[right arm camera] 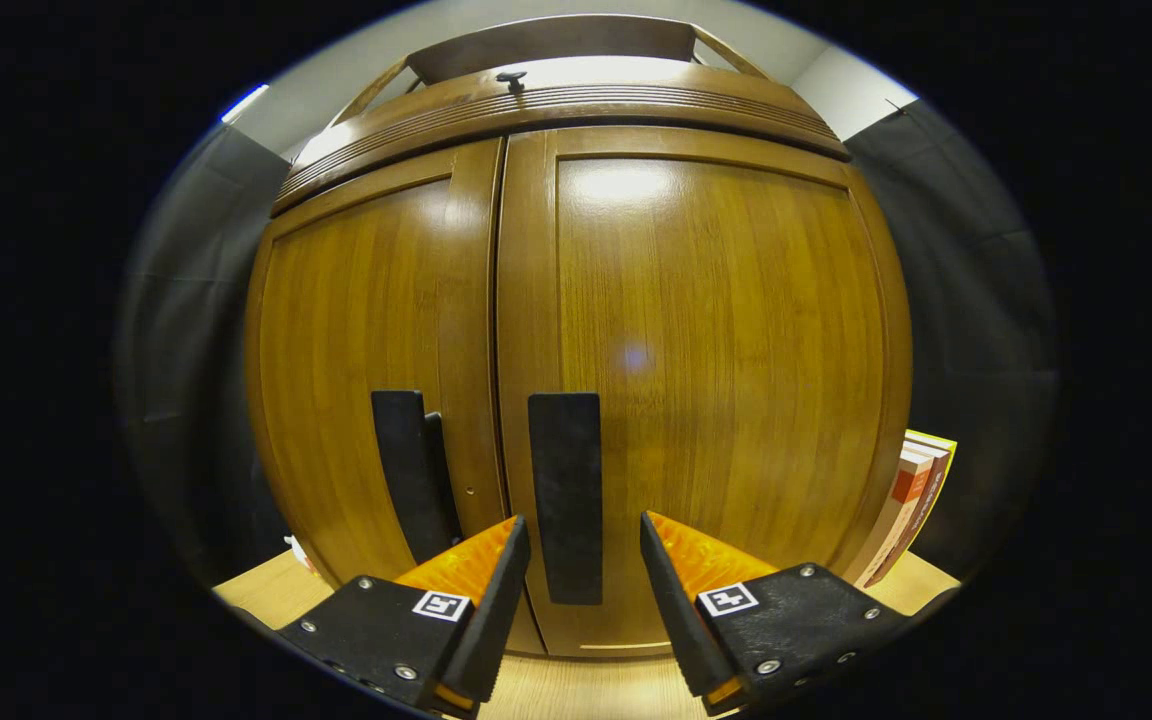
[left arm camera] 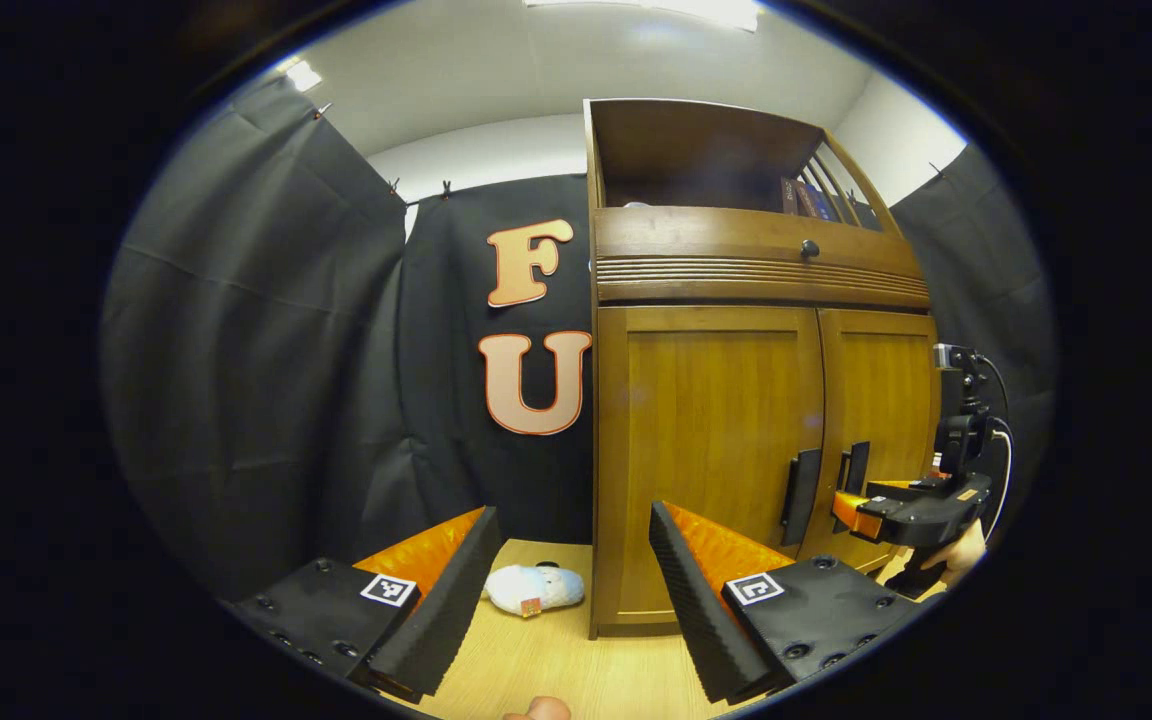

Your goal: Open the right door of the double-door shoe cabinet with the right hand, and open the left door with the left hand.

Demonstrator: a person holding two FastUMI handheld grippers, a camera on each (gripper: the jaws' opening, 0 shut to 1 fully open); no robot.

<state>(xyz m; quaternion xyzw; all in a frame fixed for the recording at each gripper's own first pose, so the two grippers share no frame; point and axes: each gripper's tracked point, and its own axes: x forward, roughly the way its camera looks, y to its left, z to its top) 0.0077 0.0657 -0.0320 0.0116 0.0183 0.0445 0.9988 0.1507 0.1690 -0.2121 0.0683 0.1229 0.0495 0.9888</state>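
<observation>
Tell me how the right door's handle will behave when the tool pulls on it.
The right door's handle looks like a stiff flat bar, so it likely won't flex. Its smooth faces may slip. The right door probably swings, not slides, though hinges are hidden.

Plush toy (left arm camera: 534, 589), perhaps; leaning books (right arm camera: 911, 505)

Bright ceiling lamp (left arm camera: 696, 10), glare on cabinet door (right arm camera: 626, 185), fisheye-bent edges, sharp focus

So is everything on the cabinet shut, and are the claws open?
Left door: shut.
Right door: shut.
Drawer: shut.
Right claw: open, fingers either side of the right door's handle, not gripping.
Left claw: open, holding nothing, away from the cabinet.
</observation>
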